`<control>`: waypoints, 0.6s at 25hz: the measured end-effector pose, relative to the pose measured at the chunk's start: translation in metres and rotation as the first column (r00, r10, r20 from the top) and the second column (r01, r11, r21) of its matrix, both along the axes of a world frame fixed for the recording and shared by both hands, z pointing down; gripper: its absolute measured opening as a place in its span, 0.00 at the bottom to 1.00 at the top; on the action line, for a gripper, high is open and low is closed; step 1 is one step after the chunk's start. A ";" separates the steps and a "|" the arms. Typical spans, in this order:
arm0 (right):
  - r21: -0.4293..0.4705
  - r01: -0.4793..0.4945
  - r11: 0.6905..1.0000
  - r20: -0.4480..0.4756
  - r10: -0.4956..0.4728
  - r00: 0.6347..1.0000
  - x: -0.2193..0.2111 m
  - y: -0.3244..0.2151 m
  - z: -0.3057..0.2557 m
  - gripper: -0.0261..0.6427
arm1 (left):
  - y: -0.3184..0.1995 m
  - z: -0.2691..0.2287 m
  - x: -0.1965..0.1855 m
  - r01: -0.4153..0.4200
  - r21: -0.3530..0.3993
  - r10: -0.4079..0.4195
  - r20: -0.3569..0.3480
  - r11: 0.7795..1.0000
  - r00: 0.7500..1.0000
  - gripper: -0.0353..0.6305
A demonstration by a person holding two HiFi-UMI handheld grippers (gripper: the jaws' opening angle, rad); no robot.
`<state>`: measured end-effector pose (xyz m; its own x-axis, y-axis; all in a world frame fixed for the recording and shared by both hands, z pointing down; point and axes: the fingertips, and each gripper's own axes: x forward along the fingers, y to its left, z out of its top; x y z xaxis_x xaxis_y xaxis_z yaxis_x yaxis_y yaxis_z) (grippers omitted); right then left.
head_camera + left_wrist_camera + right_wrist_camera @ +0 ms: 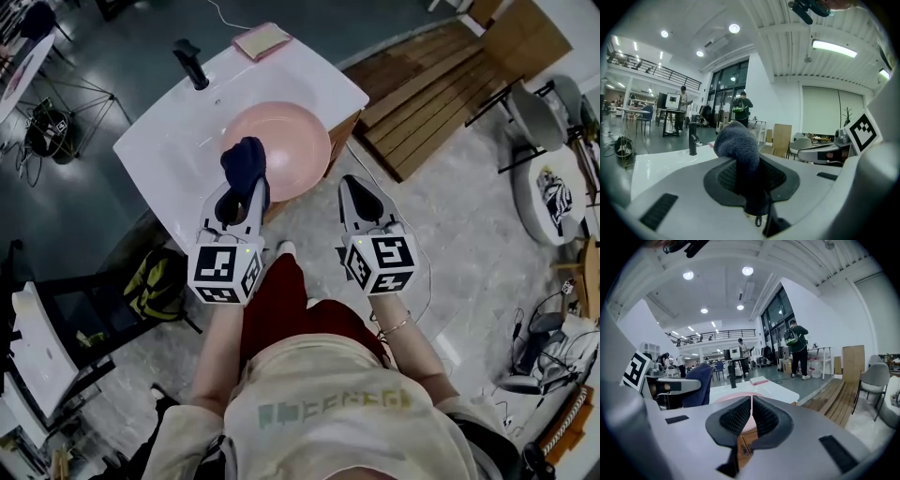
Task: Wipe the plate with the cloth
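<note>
- Cloth in hand, wiping apparently yet to be finished: the left claw (246, 190) is clamped on a dark blue cloth (245, 161), which bunches up above its tips and hangs over the near-left rim of the pink plate (286, 141).
- Whether the cloth is pressing on the plate or held just above it cannot be told from the head view. The left gripper view shows only the cloth (739, 149) pinched firmly between the pads.
- The right claw (350, 185) hovers off the desk's near edge, just beside the plate. Its jaws are pressed together with nothing between them, confirmed in the right gripper view (751, 414).
- The plate lies on the white desk (169, 150), close to the near edge and toward the right corner. Its surface shows no visible marks, so how much has been wiped is a matter of judgement. The grasp looks done, and the rubbing itself seems to be what remains.
- Count on the desk: one plate, one black faucet (191, 64) at the far edge, and one flat pink pad (262, 41) by the far right corner.
- Count in hand: one cloth and two claws, the left one loaded and the right one idle.
</note>
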<state>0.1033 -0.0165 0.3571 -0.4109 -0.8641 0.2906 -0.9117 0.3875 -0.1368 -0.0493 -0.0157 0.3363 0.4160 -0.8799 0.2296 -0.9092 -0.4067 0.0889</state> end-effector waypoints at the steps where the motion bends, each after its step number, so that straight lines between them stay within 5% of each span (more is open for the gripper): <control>1: -0.005 -0.004 1.000 -0.007 0.004 1.000 -0.002 -0.009 0.002 0.10 | -0.009 0.001 -0.002 -0.003 -0.002 0.003 -0.001 1.000 1.000 0.17; 15: -0.178 -0.051 0.983 -0.098 0.034 0.995 -0.016 -0.089 0.049 0.10 | -0.101 0.017 -0.014 -0.084 -0.031 0.084 -0.022 0.996 0.996 0.17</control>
<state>0.0875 -0.1057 0.4060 -0.3385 -0.8100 0.4789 -0.9388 0.3253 -0.1134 -0.0634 -0.1166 0.3530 0.4932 -0.8338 0.2479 -0.8698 -0.4783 0.1215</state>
